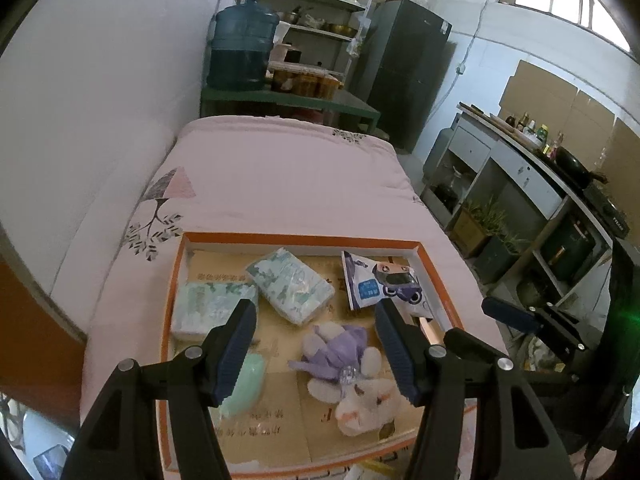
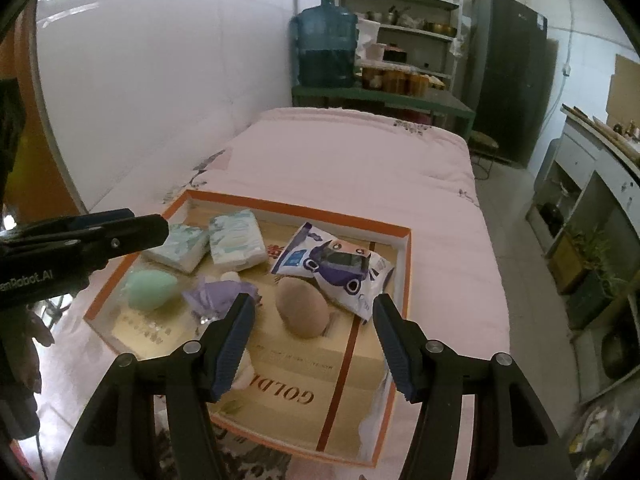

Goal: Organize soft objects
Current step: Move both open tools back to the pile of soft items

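1. A pink quilt (image 1: 280, 176) covers the bed; on it lies an orange-rimmed tray (image 1: 304, 239) lined with cardboard.
2. The tray holds two tissue packs (image 1: 290, 284), a car-printed wipes bag (image 1: 386, 282), a plush rabbit (image 1: 352, 376) and a green sponge (image 2: 150, 290).
3. Only the right wrist view shows the tan sponge (image 2: 302, 306), beside the bag, and "GOLD" printed on the cardboard.
4. The left gripper (image 1: 316, 346) and right gripper (image 2: 314, 340) hover above the tray, jaws apart, empty.
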The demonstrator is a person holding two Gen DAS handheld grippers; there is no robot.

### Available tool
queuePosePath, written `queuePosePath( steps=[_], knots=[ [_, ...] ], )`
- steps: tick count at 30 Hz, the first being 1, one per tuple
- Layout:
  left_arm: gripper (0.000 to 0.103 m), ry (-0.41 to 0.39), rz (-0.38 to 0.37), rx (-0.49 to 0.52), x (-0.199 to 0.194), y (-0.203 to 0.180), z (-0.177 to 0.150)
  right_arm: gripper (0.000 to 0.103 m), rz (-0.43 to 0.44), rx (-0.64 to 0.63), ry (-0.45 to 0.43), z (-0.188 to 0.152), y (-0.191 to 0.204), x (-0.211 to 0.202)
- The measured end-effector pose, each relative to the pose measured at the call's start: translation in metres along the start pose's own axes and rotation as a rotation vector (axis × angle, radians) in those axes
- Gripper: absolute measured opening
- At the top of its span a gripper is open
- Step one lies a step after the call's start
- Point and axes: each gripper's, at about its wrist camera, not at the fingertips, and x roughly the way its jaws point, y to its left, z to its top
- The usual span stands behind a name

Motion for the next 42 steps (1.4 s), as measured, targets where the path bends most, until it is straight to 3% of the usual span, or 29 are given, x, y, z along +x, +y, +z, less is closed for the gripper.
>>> queuePosePath(
  steps=[23,42],
  knots=[
    [0.062,-0.094,0.017,0.031,-0.072,-0.002,-0.031,0.063,0.003,-0.006,-0.043,-0.025,0.026,-0.065],
    [0.062,-0.171,0.009,0.063,-0.123,-0.011,-0.082,0.063,0.053,-0.018,-0.081,-0.069,0.057,-0.112]
  ],
)
